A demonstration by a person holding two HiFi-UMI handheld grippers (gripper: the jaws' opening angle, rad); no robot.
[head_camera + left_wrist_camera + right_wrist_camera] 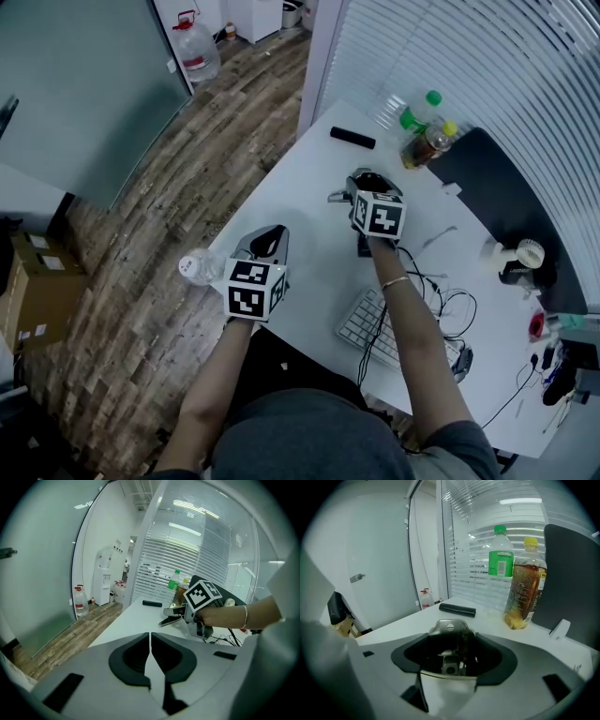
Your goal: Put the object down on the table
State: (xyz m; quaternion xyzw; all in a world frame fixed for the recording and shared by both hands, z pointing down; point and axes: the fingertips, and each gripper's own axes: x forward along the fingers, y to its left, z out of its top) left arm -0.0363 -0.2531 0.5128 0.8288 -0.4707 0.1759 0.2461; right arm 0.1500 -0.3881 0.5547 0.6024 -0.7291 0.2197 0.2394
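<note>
object (449,628) shiny bare metal; table (300,197) smooth matt white; floor (169,216) rough-looking wood planks

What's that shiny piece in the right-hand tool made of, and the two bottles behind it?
The piece in the right tool looks like bare metal, probably steel: grey sheen, a punched hole. The green-capped bottle and yellow-capped bottle look like clear plastic: see-through walls, printed labels, brown liquid showing in the latter.

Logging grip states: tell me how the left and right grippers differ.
The left gripper has its jaws together on nothing; the right gripper is clamped on a metal object. The left gripper is at the edge of the table; the right gripper is farther in over it. Both carry a marker cube.
</note>
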